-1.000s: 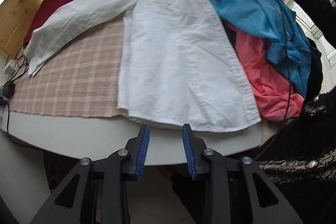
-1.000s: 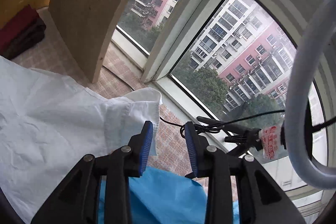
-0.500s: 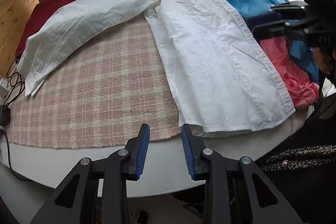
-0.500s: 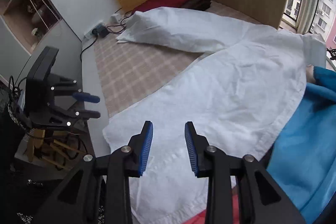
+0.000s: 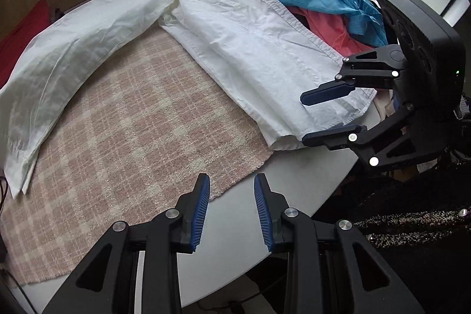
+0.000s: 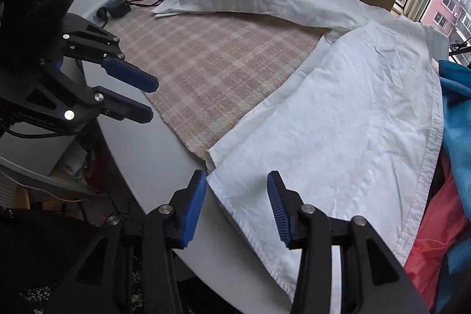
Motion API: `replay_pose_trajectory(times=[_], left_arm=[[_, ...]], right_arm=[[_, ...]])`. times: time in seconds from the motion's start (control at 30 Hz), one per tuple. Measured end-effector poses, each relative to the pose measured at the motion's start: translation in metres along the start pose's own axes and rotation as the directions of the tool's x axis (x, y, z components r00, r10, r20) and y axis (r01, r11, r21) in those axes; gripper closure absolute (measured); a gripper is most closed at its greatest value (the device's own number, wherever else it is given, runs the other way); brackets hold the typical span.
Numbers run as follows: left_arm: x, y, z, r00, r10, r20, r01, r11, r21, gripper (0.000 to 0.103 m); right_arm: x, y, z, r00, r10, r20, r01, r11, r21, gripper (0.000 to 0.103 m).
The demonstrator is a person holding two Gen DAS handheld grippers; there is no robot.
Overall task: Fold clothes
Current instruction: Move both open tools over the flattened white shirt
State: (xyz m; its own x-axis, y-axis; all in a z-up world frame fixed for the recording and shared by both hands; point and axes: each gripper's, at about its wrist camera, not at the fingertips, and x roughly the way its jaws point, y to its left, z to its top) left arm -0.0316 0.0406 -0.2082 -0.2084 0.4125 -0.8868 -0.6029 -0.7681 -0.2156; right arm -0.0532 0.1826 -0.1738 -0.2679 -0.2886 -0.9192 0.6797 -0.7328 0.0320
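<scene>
Lying half-folded on table (image 5: 223,228): white shirt (image 5: 259,49), one sleeve spread. Right gripper (image 6: 235,205) fingers wide open at hem; left gripper (image 5: 231,211) parted, empty, nearby.

I can make out only one bit of text — small embossed lettering on the black plastic left gripper (image 6: 148,100) — and it's too blurred for me to read.
</scene>
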Motion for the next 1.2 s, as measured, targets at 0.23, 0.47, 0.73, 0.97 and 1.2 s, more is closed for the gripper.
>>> replay_pose_trajectory(times=[0.23,0.47,0.73,0.97,1.2], left_arm=[[0.021,-0.014,0.008,0.995,-0.098,-0.002,0.098,0.992,0.084,0.074],[0.048,-0.028,0.022,0.992,-0.127,-0.008,0.127,0.985,0.113,0.076],[0.037,-0.022,0.038,0.992,-0.127,-0.006,0.127,0.985,0.117,0.080],[0.046,-0.023,0.063,0.983,-0.164,-0.084,0.175,0.974,0.144,0.080],[0.055,-0.025,0.088,0.967,-0.198,-0.162,0.225,0.960,0.166,0.080]], right_arm=[[0.008,-0.023,-0.007,0.998,-0.047,-0.029,0.051,0.989,0.137,0.073],[-0.005,-0.027,-0.011,0.999,-0.050,0.001,0.049,0.979,0.197,0.077],[-0.028,-0.023,-0.018,0.994,-0.082,0.079,0.062,0.973,0.224,0.076],[0.003,-0.043,-0.024,0.998,-0.052,0.031,0.040,0.955,0.293,0.076],[-0.002,-0.046,-0.036,0.994,-0.089,0.057,0.066,0.943,0.327,0.077]])
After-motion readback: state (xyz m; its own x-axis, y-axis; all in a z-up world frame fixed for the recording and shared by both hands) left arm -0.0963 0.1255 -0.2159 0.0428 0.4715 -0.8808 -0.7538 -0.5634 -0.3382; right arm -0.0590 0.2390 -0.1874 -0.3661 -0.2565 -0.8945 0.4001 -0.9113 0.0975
